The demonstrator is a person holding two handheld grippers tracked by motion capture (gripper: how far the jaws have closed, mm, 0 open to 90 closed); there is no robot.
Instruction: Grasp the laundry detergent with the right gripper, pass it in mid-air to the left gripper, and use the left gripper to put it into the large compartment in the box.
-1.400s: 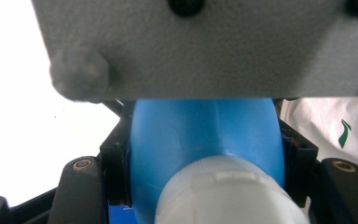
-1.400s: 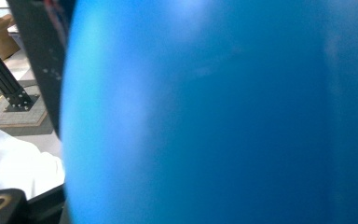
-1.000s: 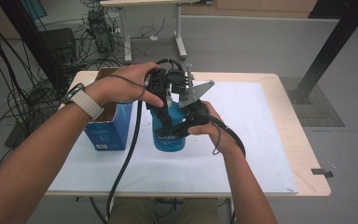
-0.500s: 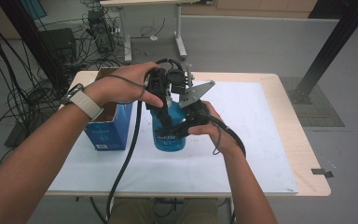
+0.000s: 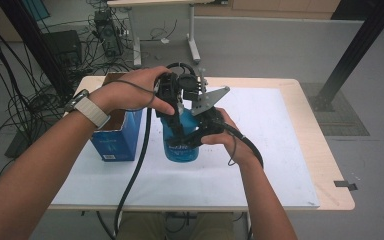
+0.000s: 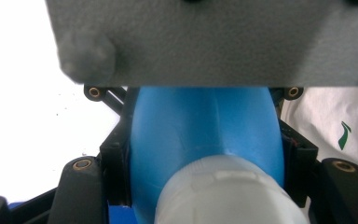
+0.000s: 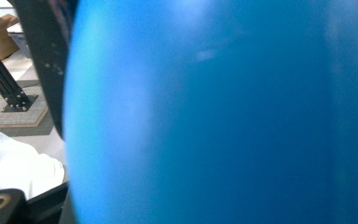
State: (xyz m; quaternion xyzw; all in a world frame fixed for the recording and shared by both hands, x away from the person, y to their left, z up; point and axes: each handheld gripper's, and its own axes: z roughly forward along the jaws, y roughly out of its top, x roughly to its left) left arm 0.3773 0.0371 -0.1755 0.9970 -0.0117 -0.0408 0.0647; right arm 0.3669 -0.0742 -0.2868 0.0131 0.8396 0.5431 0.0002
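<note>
High view: the blue bottle (image 5: 181, 142) stands upright on the white sheet of the table (image 5: 300, 165), just right of the open blue carton (image 5: 116, 137). Your left gripper (image 5: 172, 107) comes down onto the bottle's top from above; your right gripper (image 5: 202, 131) meets the body from the right side, about mid-height. Both hands crowd the bottle, so neither is clearly nearer. The bottle's long axis runs vertical, in line with the left gripper and across the right one.

Left gripper view: you look down the bottle's length. The white cap (image 6: 228, 193) sits lowest in frame, the blue shoulder (image 6: 205, 121) beyond it, and the black jaws flank that shoulder on both sides, closed on it just below the cap. The grey plate of the other gripper (image 6: 205, 42) crosses the top of frame.

Right gripper view: the blue wall of the bottle (image 7: 223, 116) sits hard up against the lens, blurred. One black jaw shows at the left edge, against the bottle's side; read with the overhead picture, these jaws grip the body.

Judgement: any cap work turns on the vertical axis; your right holds the body, your left sits at the neck.
</note>
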